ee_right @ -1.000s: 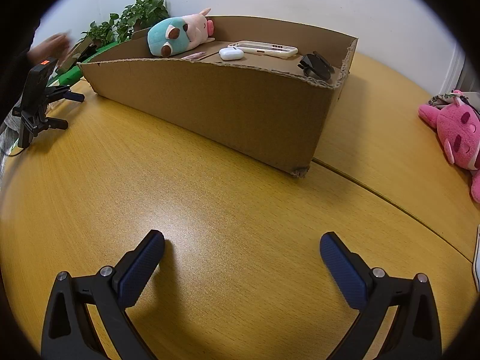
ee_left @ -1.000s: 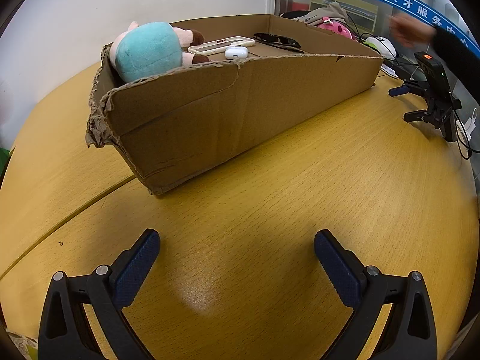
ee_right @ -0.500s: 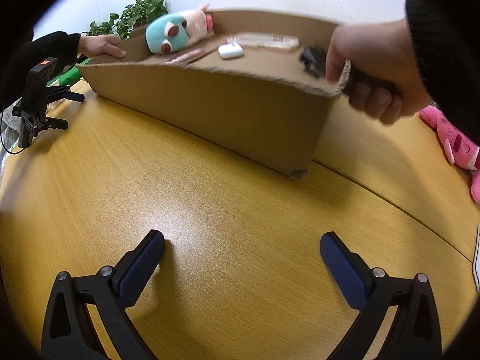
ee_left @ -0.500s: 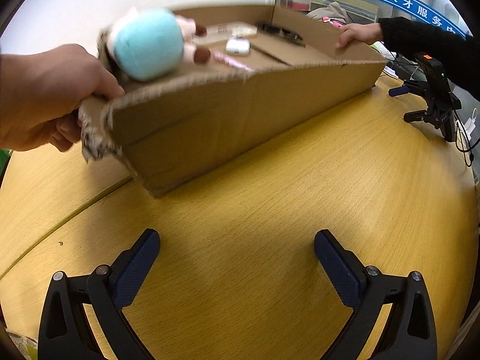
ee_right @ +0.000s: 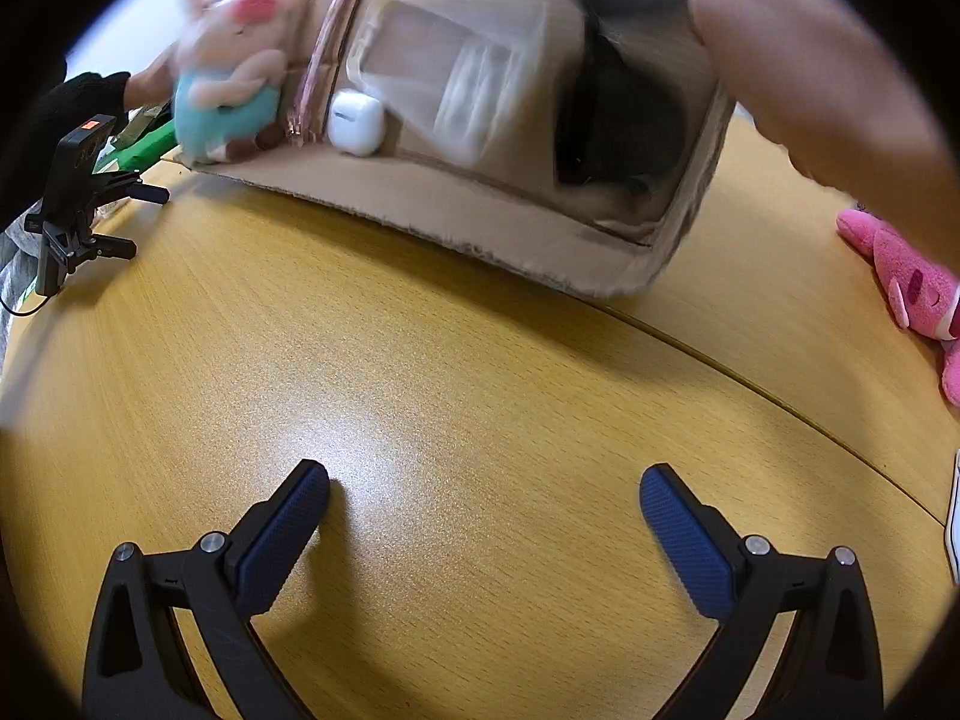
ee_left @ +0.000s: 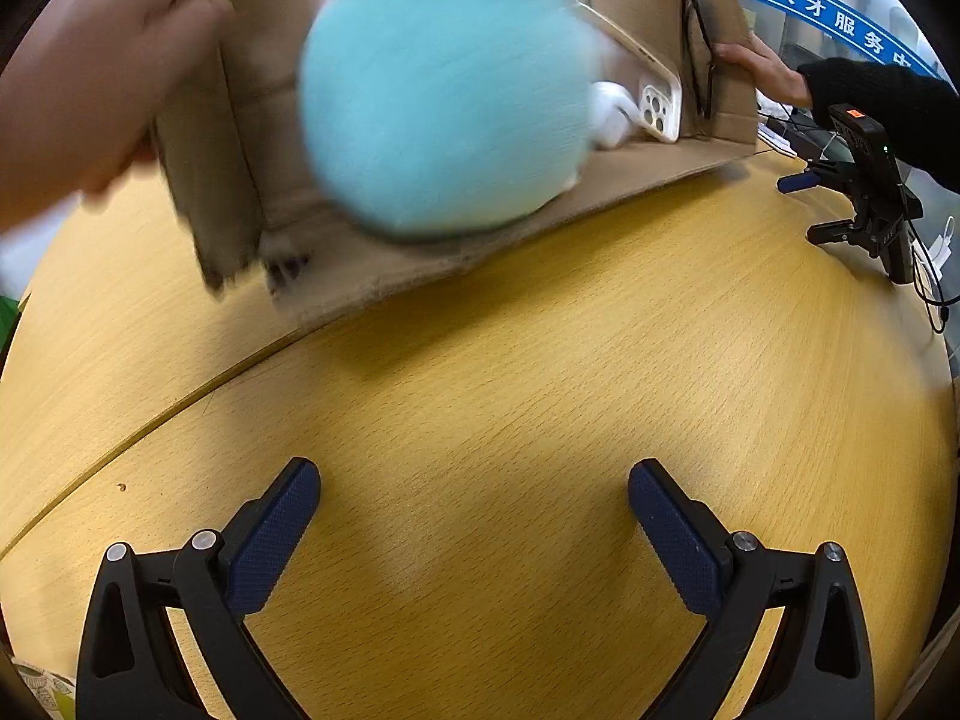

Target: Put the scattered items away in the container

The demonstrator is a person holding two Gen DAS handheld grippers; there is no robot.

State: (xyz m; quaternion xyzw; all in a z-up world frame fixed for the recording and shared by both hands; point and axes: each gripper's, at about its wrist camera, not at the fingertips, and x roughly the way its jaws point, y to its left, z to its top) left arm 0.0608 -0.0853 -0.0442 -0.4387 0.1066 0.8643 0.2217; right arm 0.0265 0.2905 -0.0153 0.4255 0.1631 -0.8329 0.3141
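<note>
Two bare hands (ee_left: 90,90) (ee_right: 798,78) hold the cardboard box (ee_left: 372,264) (ee_right: 480,222) tipped steeply toward me, its open side facing the grippers. Inside it a teal and pink plush (ee_left: 444,96) (ee_right: 234,84), a white earbud case (ee_right: 355,122) (ee_left: 609,114), a clear phone case (ee_right: 444,72) (ee_left: 654,90) and black sunglasses (ee_right: 618,120) (ee_left: 699,54) slide toward its lower wall. My left gripper (ee_left: 474,510) and right gripper (ee_right: 485,510) are open and empty, low over the wooden table, well short of the box.
A black phone stand (ee_left: 864,180) (ee_right: 72,192) stands at the table edge. A pink plush (ee_right: 912,276) lies at the right in the right wrist view. A green plant (ee_right: 144,147) is behind the box. The wooden table (ee_left: 510,390) spreads between the grippers and box.
The hands that gripped the box ends have tipped it toward the grippers, and the items inside slide downward. Both grippers have stayed still and open.
</note>
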